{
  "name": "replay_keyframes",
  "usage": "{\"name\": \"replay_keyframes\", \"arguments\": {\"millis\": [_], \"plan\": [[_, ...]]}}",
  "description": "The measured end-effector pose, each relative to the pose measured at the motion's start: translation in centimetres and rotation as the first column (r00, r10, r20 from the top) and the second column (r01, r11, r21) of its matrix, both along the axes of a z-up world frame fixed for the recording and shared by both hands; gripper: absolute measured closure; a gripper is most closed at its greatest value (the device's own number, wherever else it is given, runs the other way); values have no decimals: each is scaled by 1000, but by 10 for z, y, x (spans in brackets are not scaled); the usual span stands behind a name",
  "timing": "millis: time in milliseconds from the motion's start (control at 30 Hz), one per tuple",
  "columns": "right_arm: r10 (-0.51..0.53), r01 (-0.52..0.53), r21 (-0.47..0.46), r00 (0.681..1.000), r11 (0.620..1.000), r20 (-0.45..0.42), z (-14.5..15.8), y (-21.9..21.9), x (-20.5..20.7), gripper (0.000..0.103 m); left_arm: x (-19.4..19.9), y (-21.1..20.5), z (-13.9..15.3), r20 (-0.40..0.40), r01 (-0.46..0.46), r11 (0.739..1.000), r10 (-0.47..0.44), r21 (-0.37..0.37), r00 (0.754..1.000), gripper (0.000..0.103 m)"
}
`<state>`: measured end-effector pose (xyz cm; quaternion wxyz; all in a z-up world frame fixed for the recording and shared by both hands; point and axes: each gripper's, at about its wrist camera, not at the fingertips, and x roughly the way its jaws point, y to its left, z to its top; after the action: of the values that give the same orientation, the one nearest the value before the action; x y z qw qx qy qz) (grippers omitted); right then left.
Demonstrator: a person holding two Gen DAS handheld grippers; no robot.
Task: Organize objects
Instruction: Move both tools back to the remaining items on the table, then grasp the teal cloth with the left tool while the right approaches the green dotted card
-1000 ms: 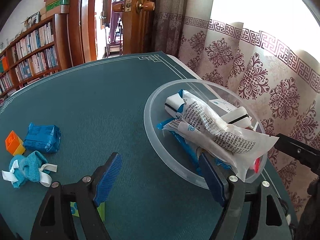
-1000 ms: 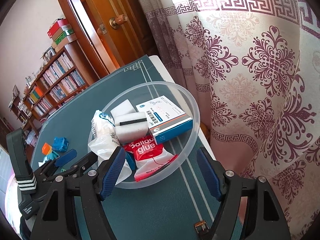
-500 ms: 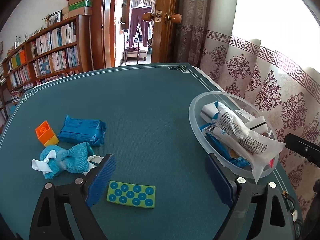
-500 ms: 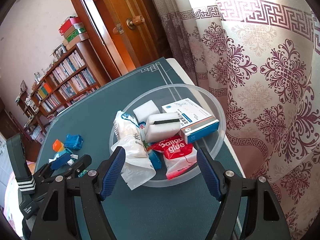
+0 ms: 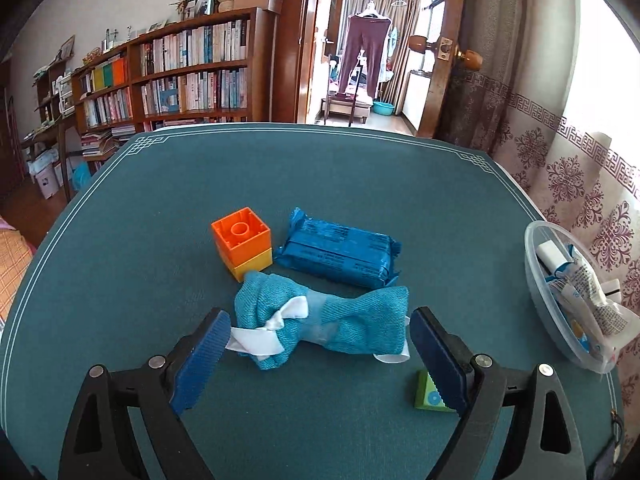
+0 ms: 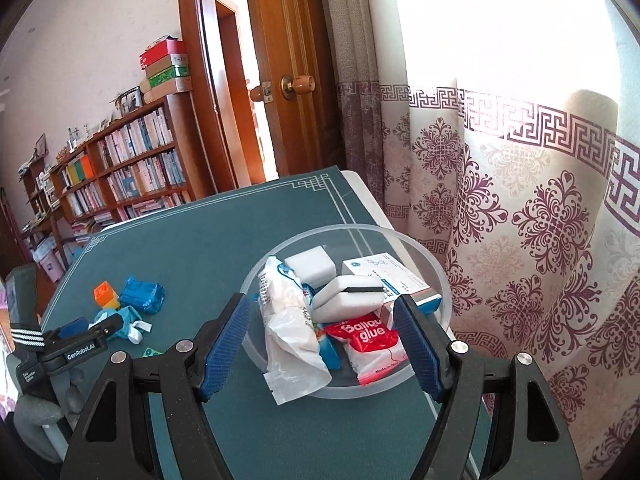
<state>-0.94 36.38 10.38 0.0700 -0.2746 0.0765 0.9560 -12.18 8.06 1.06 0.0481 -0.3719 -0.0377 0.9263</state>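
In the left wrist view my left gripper (image 5: 320, 356) is open, its jaws on either side of a teal cloth bundle tied with white ribbon (image 5: 320, 324) on the green table. Behind it lie an orange-and-yellow toy brick (image 5: 243, 242) and a blue packet (image 5: 340, 254). A green dotted tile (image 5: 429, 396) lies by the right finger. In the right wrist view my right gripper (image 6: 322, 346) is open and empty above a clear plastic bowl (image 6: 436, 272) holding a red glue pack (image 6: 370, 344), sponges, a box and a plastic bag.
The bowl (image 5: 536, 280) stands at the table's right edge by a patterned curtain (image 6: 520, 208). A bookshelf (image 5: 180, 76) and an open wooden door (image 5: 444, 48) stand beyond the far edge. The left gripper shows in the right wrist view (image 6: 96, 328) at the left.
My left gripper has swung left, away from the bowl, and come down over the teal cloth bundle. My right gripper has drawn back a little from the bowl.
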Motion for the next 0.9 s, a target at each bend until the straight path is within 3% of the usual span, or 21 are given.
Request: {"name": "replay_keyframes", "arguments": {"millis": [367, 600, 800, 900], "plan": [[188, -186, -27, 979, 982, 78, -20, -64, -14, 26, -11, -13, -7, 32, -13, 999, 11, 46, 999, 2], [258, -252, -59, 958, 966, 125, -37, -88, -21, 26, -13, -32, 0, 38, -45, 994, 42, 99, 998, 2], [295, -280, -104, 939, 954, 178, -56, -103, -38, 26, -26, -36, 3, 94, -118, 980, 104, 163, 990, 2], [307, -290, -111, 932, 951, 195, -63, -109, -43, 26, -34, -26, 2, 104, -132, 982, 118, 136, 988, 2]]}}
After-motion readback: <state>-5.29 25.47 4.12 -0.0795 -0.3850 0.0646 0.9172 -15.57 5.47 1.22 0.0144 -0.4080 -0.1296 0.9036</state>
